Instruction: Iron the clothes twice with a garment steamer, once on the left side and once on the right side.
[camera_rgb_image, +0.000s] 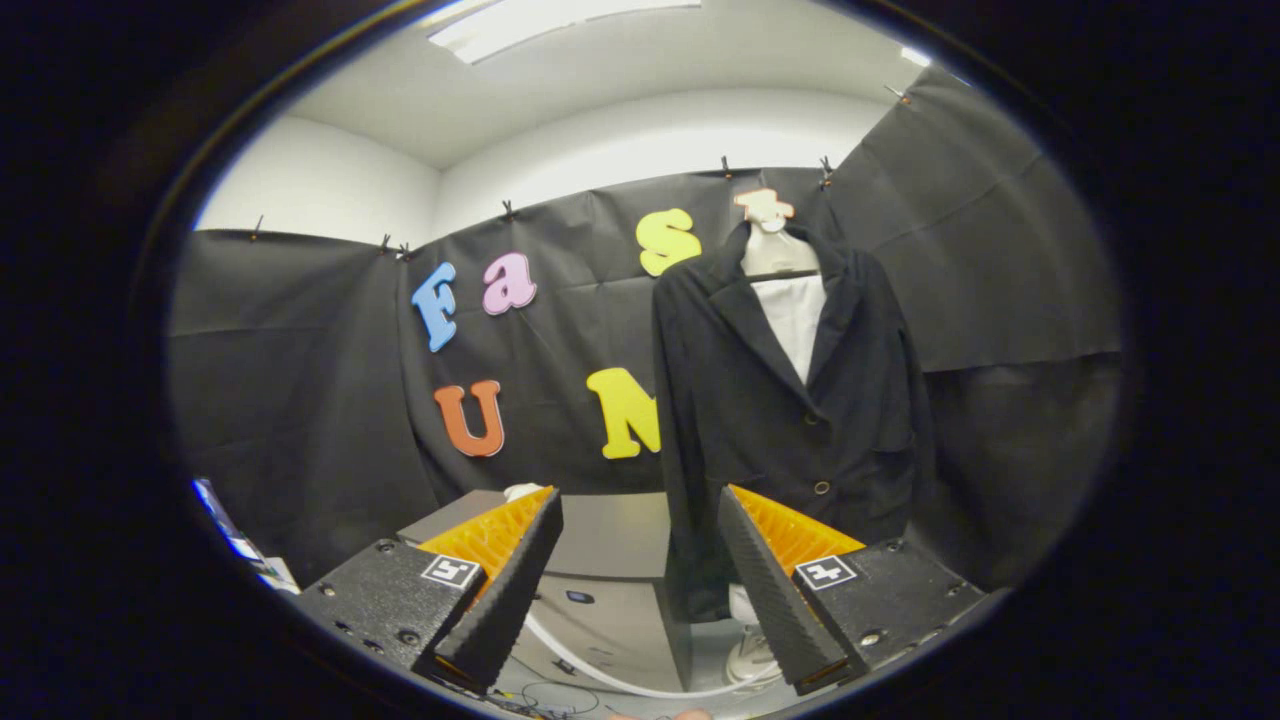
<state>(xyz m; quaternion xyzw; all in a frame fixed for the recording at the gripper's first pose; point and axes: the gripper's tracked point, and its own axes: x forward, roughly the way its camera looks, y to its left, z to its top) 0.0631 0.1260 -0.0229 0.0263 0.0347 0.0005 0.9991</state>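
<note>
My claw (640, 540) is spread open and grips nothing. The jacket (790, 400) hangs on a mannequin (775, 250) beyond my fingers, slightly toward the right one, in front of the black wall. A grey bench (610, 540) stands beside it, with a white hose (600, 670) curling below. I can't pick out the steamer head, so I judge nothing ironed yet: both sides remain.

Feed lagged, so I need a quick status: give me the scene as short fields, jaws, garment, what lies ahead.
gripper: jaws open, nothing between them
garment: dark jacket hanging upright on a white form, buttoned, beyond the jaws
inside jacket: white shirt at the collar opening
below the jaws: grey cabinet, white hose curving across it
steamer head: cannot tell
</note>
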